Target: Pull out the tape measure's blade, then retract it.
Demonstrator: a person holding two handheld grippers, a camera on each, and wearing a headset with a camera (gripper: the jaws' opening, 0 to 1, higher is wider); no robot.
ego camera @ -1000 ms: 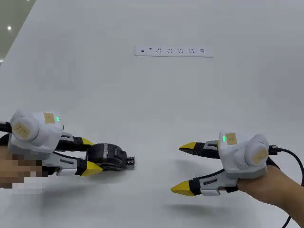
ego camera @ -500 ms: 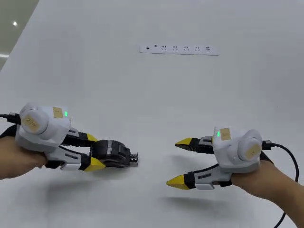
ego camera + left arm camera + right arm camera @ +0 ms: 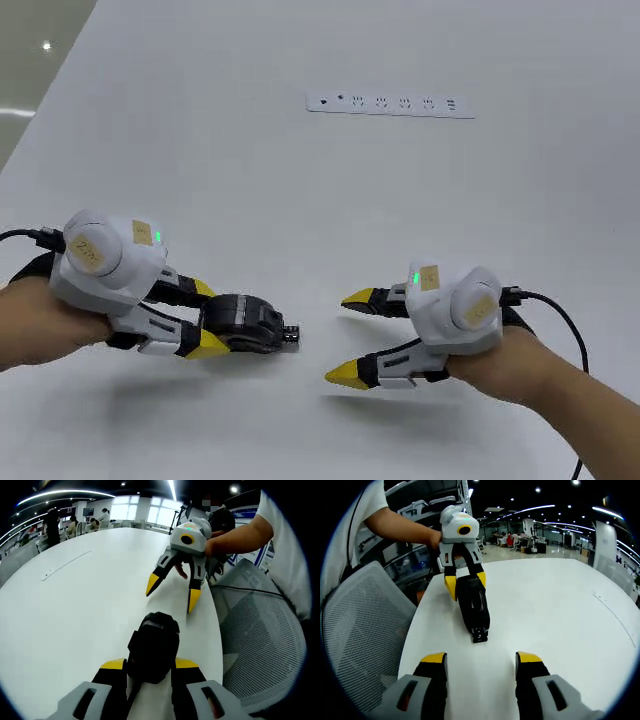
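A: Tape measure (image 3: 245, 325): appearance and state?
B: Black case resting on the white table (image 3: 300, 200); blade retracted, only the hook tab protruding.
A: Position?
B: Clamped between the left gripper's (image 3: 208, 320) yellow-tipped jaws, hook end pointing away from it.

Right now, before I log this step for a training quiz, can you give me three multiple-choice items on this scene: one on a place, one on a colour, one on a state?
1. Where is the tape measure?
A. between the left tool's jaws
B. between the right tool's jaws
C. apart from both tools

2. What colour are the tips of both tools' jaws?
A. red
B. yellow
C. blue

3. How does the right tool stand?
A. open, nothing between its jaws
B. shut on the tape measure
C. shut on nothing

Answers:
1 A: the left gripper view shows the black case clamped between that tool's jaws.
2 B: yellow tips show in all three views.
3 A: its jaws stand apart, with bare table between them.
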